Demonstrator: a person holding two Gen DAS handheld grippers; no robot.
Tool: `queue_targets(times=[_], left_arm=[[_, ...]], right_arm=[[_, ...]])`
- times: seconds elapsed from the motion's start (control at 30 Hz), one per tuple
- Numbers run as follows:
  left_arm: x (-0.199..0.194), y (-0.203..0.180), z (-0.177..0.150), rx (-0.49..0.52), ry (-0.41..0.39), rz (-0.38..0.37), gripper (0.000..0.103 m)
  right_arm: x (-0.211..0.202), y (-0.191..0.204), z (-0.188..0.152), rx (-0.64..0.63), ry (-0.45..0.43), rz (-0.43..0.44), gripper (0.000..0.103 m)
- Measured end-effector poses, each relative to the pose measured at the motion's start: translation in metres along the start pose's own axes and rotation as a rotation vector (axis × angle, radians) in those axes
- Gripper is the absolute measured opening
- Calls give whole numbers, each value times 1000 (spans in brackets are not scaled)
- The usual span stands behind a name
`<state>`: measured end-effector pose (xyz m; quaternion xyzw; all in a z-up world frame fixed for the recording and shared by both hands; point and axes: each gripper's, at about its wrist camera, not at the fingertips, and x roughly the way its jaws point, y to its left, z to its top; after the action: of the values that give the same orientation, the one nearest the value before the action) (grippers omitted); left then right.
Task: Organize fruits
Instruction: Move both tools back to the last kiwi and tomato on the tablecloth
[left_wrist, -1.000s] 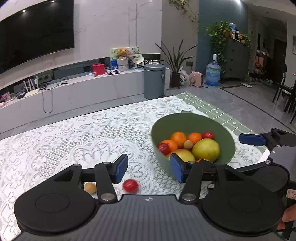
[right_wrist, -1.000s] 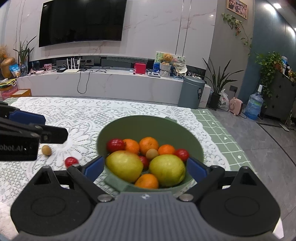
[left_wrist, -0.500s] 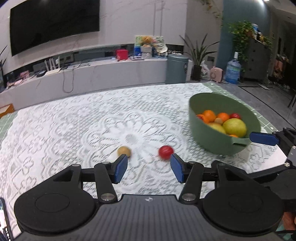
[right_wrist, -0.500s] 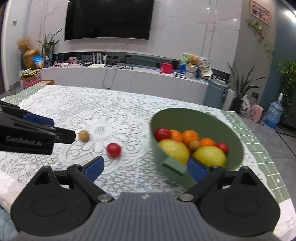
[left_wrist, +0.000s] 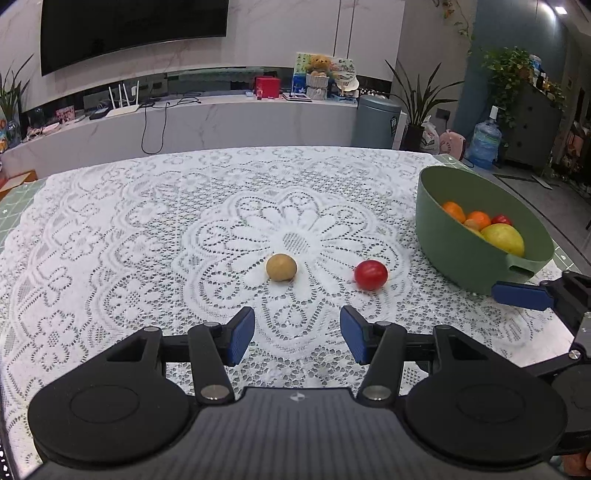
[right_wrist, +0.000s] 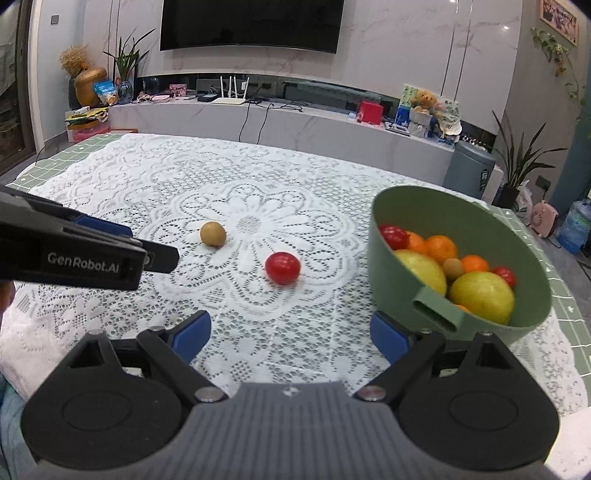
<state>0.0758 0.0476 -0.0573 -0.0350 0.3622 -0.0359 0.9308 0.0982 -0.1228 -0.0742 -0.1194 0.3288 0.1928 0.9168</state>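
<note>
A small tan round fruit and a red cherry tomato lie apart on the white lace tablecloth. A green bowl at the right holds oranges, yellow-green fruits and tomatoes. My left gripper is open and empty, short of the two loose fruits. My right gripper is open and empty, with its right finger beside the bowl's handle. In the right wrist view the tan fruit and the tomato lie ahead, and the left gripper's fingers reach in from the left.
The table's green mat shows past the cloth on the right, where the edge is close. Beyond the table are a low white TV bench, a grey bin and plants.
Both grippers have pulled back and swung left from the bowl. The loose tan fruit and tomato now lie ahead of both, and the bowl sits at the right of both views.
</note>
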Motion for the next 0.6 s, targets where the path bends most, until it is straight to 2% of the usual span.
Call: queue_targets(times=[0.13,0.6], left_arm=[[5,4,0,-13,2,2,63],[25,17,8,-51,3,-4,63]], right_arm=[[10,1,4,3,13,10,83],[51,2,25,2,30,39,54]])
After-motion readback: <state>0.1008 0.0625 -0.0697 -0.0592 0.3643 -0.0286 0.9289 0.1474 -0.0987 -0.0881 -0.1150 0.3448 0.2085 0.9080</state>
